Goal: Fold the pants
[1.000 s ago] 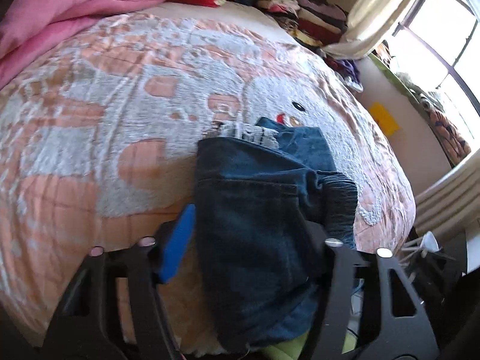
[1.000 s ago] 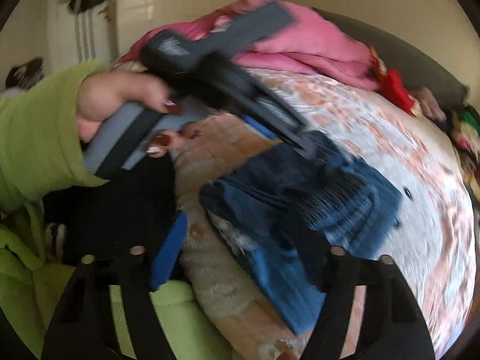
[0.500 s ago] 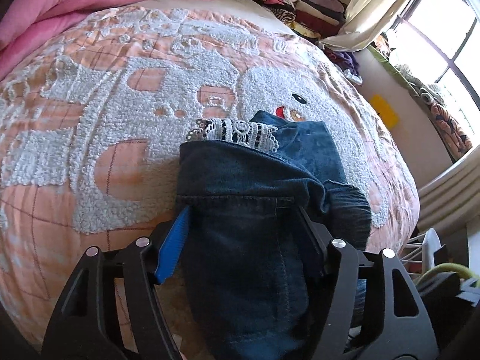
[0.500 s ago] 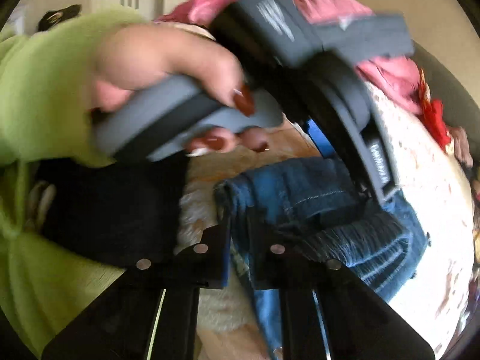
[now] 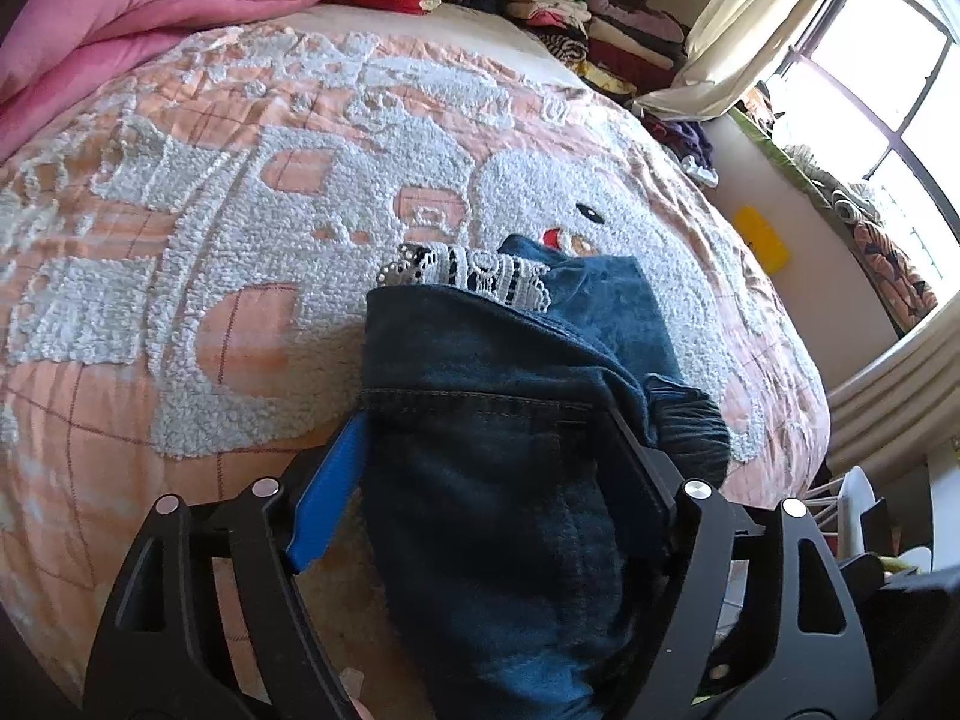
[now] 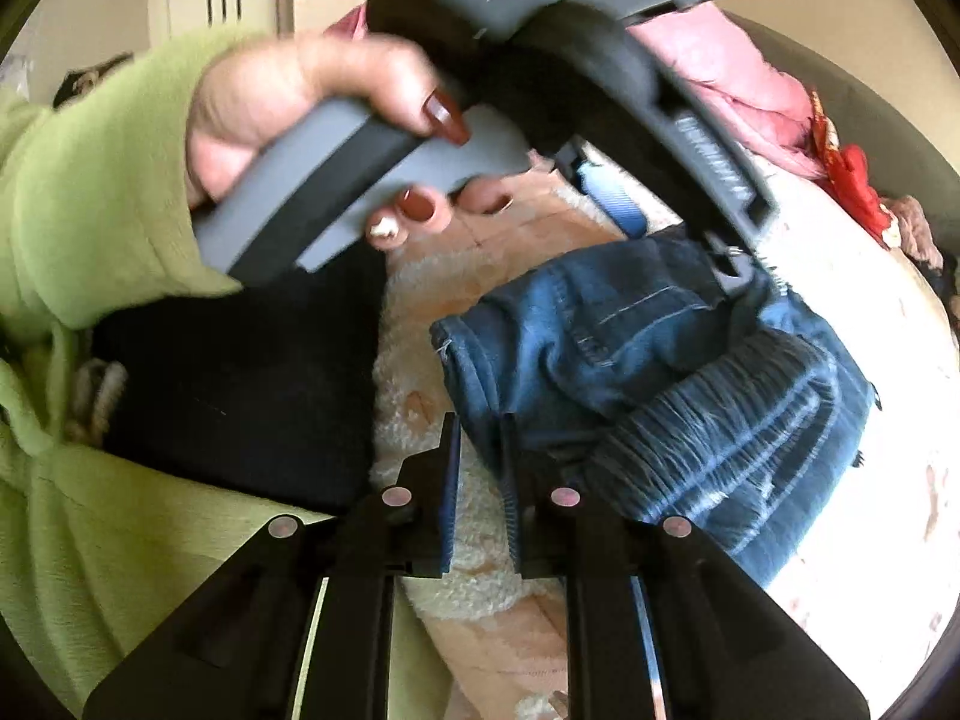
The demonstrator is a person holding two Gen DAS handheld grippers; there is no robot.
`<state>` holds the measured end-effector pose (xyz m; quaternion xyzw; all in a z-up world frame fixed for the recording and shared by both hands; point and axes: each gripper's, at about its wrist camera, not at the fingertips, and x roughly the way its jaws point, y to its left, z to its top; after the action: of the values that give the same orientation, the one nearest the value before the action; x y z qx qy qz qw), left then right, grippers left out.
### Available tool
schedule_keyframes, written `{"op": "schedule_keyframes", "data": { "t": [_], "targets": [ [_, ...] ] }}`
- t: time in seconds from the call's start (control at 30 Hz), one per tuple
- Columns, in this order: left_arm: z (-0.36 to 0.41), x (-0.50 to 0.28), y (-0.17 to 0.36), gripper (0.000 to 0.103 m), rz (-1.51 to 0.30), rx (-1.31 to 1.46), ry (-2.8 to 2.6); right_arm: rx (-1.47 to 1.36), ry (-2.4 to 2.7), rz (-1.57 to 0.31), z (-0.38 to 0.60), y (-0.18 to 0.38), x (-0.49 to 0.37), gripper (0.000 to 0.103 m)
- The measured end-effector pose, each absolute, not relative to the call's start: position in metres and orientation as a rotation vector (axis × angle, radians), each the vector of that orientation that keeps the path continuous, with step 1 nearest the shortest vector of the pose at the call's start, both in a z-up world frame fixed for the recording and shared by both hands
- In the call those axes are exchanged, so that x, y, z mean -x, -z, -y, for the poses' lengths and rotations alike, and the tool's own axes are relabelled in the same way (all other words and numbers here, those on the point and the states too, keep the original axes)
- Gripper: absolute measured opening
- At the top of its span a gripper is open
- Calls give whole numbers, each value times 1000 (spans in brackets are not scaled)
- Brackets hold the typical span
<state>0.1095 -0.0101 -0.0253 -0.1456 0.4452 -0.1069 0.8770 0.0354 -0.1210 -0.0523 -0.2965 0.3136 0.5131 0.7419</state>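
Near the bed's front edge, on the peach-and-white bedspread (image 5: 252,312), lie the denim pants (image 5: 492,456) folded into a thick bundle, a lace hem (image 5: 468,279) peeking from the far end. Straddling the bundle is the left gripper (image 5: 486,468), its jaws spreading wider with the denim between them — apparently letting the fold settle rather than holding it. At the bundle's near corner the right gripper (image 6: 480,468) has its narrow jaws on either side of a folded denim edge; they are easing apart, and whether the pads press the cloth I cannot tell. A pink quilt (image 5: 150,18) and stacked clothes (image 5: 588,24) sit along the far edge.
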Motion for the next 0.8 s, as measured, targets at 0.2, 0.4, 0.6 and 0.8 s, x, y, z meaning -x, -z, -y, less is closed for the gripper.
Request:
{"op": "schedule_keyframes", "data": {
  "t": [0.2,0.4,0.6,0.8],
  "targets": [
    [9,-100,15,75,-900,303,214,522,-1107,-687,143,24,-30,34],
    [12,-89,1,80,-865,281,197,463,-1043,-649,166,-2,-32,60],
    [16,-77,-14,90,-828,253,179,381,-985,-586,184,-28,-34,85],
    [19,-65,-28,93,-792,223,160,328,-906,-522,198,-46,-34,94]
  ]
}}
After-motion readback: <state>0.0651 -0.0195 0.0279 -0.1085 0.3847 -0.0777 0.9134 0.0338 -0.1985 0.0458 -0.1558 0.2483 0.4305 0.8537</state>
